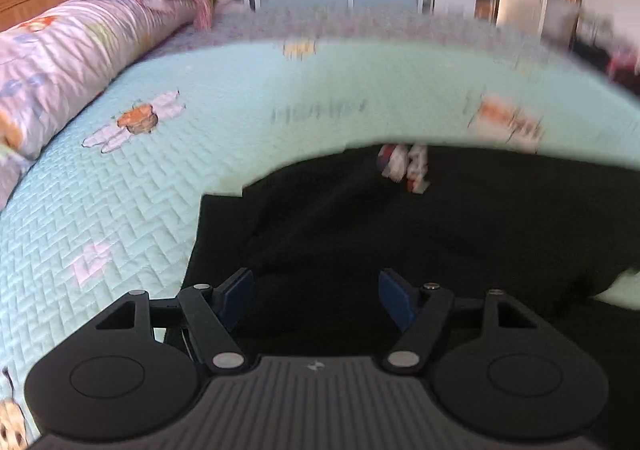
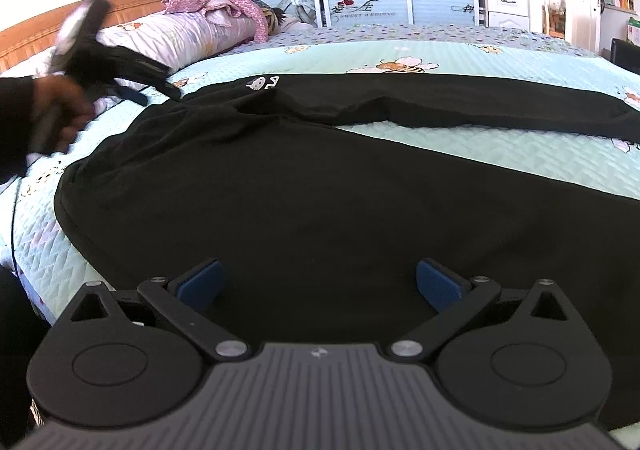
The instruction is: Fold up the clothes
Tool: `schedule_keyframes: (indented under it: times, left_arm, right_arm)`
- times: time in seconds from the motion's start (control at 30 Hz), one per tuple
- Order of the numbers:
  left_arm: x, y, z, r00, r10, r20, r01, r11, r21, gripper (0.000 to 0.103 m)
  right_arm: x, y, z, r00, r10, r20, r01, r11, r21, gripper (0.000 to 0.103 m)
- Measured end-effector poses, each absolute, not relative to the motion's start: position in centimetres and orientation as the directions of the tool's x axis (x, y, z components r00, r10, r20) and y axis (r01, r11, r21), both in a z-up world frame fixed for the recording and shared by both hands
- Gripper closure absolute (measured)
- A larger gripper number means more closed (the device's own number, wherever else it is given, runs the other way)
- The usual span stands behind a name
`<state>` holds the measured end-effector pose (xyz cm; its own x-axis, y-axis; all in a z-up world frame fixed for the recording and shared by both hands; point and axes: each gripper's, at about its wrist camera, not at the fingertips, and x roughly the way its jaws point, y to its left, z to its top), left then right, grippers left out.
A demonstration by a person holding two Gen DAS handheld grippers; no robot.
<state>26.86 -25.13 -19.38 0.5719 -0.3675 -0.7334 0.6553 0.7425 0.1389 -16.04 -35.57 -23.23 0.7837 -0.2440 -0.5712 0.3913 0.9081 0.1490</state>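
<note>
- The bed (image 2: 132, 250), covered by a mint quilt, carries the black garment (image 2: 320, 190), which lies spread out and mostly flat, not folded. It fills the right wrist view from about 8 o'clock across to 3 o'clock.
- Its long axis runs roughly 9 to 3 o'clock in that view. The end with the small white print (image 2: 264, 82) points toward 11 o'clock, and a long narrow part (image 2: 500, 106), a sleeve or leg, stretches away toward 3 o'clock.
- Main risk, as I judge it: dark cloth on dark cloth hides the layers, so a pinch may catch one ply or two, and the fold would drag crooked.
- Second risk: the ridge of wrinkles (image 2: 288, 110) near 12 o'clock could get folded in and leave a lumpy bundle.
- The right gripper (image 2: 318, 282) hovers over the near edge of the garment, released, its blue pads spread wide with nothing between them.
- The left gripper (image 1: 316, 294) is likewise released over black cloth. From the right wrist view it sits at 10 o'clock, blurred, so a fast swing could snag a hem.
</note>
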Motion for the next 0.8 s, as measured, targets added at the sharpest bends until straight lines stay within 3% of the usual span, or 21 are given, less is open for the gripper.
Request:
schedule_keyframes:
  times: [0.07, 0.13, 0.2, 0.33, 0.43, 0.5, 0.53, 0.63, 0.73, 0.8]
  left_arm:
    - [27.7, -24.4, -21.6, 0.599, -0.295, -0.745, 0.634, 0.743, 0.216, 0.022]
    - [28.7, -22.3, -21.2, 0.623, -0.285, -0.729, 0.578, 0.795, 0.183, 0.022]
    - [30.2, -20.9, -20.1, 0.640, -0.298, -0.708, 0.524, 0.844, 0.118, 0.025]
    - [32.2, -21.8, -18.3, 0.637, -0.403, -0.657, 0.547, 0.837, 0.017, 0.024]
    - [32.7, -25.4, -18.7, 0.610, -0.463, -0.643, 0.625, 0.780, 0.030, 0.024]
    - [33.3, -27.9, -20.4, 0.604, -0.437, -0.666, 0.650, 0.754, 0.094, 0.024]
    - [33.7, -28.8, -21.3, 0.608, -0.413, -0.678, 0.649, 0.750, 0.126, 0.023]
    - [35.4, -28.5, -22.8, 0.631, -0.382, -0.675, 0.610, 0.782, 0.128, 0.000]
    - [36.2, -26.4, -22.5, 0.612, -0.402, -0.681, 0.585, 0.810, 0.048, 0.000]
    - [36.3, -25.2, -21.9, 0.601, -0.421, -0.679, 0.577, 0.817, 0.004, 0.001]
  right_arm:
    - [-16.3, -36.2, -22.3, 0.800, -0.223, -0.557, 0.391, 0.898, 0.202, 0.000]
    - [-16.5, -36.9, -21.2, 0.821, -0.203, -0.533, 0.385, 0.887, 0.255, 0.000]
    - [-16.7, -37.8, -19.0, 0.872, -0.193, -0.450, 0.345, 0.895, 0.284, 0.000]
    - [-10.3, -40.3, -16.8, 0.904, -0.148, -0.402, 0.258, 0.937, 0.235, 0.000]
    - [-4.4, -42.3, -15.5, 0.915, -0.107, -0.389, 0.191, 0.964, 0.185, 0.000]
    - [-0.5, -43.6, -14.6, 0.921, -0.079, -0.381, 0.146, 0.978, 0.150, 0.000]
    - [1.5, -44.2, -14.5, 0.920, -0.063, -0.388, 0.125, 0.983, 0.135, 0.000]
    - [7.8, -45.4, -17.1, 0.860, -0.028, -0.509, 0.091, 0.991, 0.098, 0.001]
    - [11.3, -48.5, -20.7, 0.746, -0.093, -0.659, 0.148, 0.989, 0.029, 0.003]
    - [9.5, -52.2, -21.8, 0.711, -0.192, -0.677, 0.245, 0.969, -0.019, 0.003]
